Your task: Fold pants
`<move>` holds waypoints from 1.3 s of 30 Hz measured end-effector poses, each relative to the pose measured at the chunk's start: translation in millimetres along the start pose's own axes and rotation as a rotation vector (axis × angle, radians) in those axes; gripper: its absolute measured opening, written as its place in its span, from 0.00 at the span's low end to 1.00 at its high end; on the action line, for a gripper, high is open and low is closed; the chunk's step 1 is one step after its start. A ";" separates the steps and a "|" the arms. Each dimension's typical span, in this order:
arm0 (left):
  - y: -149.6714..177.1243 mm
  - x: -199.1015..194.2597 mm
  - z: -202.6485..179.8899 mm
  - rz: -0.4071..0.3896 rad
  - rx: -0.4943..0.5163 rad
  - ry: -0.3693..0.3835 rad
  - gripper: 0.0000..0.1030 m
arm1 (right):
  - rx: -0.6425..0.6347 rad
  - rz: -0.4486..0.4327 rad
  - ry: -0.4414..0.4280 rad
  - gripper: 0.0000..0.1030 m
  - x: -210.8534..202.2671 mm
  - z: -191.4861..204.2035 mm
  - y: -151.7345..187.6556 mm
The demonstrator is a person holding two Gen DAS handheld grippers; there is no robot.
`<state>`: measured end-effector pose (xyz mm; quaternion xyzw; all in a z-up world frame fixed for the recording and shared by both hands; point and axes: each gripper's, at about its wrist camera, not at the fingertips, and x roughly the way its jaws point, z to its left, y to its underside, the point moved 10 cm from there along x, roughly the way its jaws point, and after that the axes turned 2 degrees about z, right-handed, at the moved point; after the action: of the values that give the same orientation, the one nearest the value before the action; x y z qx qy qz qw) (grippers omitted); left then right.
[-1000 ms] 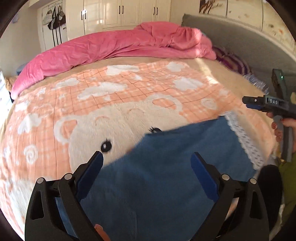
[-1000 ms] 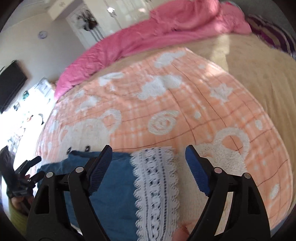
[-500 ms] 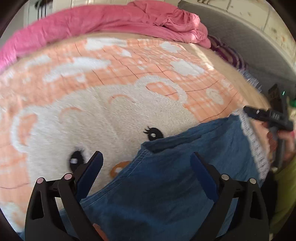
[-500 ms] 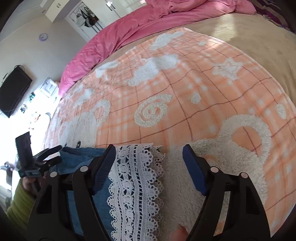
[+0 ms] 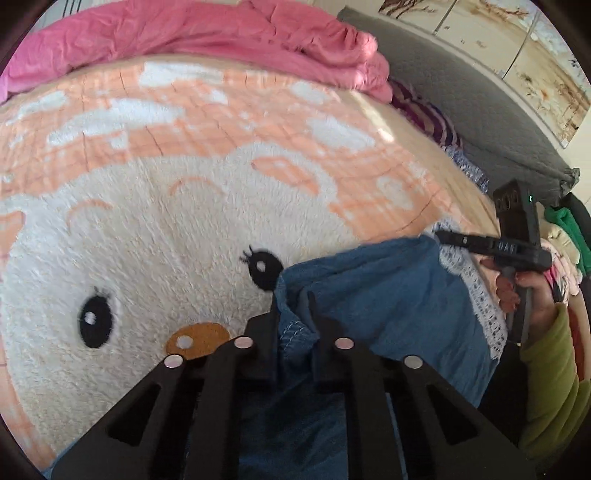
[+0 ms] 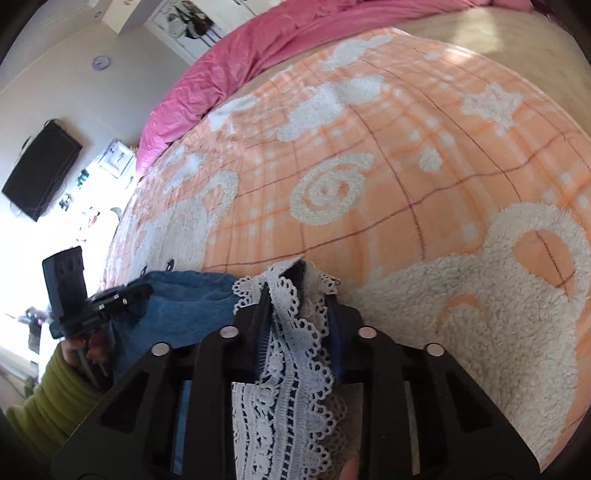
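Blue denim pants (image 5: 388, 295) with a white lace hem (image 6: 291, 369) lie on the orange and white bear blanket (image 5: 184, 184). My left gripper (image 5: 293, 299) is shut on a denim edge of the pants near the bear's eye. My right gripper (image 6: 295, 288) is shut on the lace hem. In the left wrist view the right gripper (image 5: 495, 245) shows at the right, over the lace edge. In the right wrist view the left gripper (image 6: 110, 299) shows at the left, on the denim (image 6: 184, 306).
A pink duvet (image 5: 221, 33) is bunched along the far side of the bed. A grey headboard (image 5: 480, 110) and striped cloth (image 5: 428, 114) are at the right. A TV (image 6: 40, 166) hangs on the wall at the left.
Both grippers were open above the pants; they have moved down and closed, the left on the denim edge, the right on the lace hem. The fabric is bunched up between the fingers.
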<state>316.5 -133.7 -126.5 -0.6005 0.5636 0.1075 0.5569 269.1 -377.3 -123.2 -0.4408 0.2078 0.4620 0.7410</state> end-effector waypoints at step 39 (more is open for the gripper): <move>88.2 -158.2 0.2 -0.277 -0.171 -0.303 0.71 | 0.069 -0.269 0.097 0.74 -114.6 25.3 38.4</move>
<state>192.3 -22.9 -55.1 -0.6942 0.3746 0.1665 0.5917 177.4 -406.3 -45.7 -0.4608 0.1979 0.3293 0.8000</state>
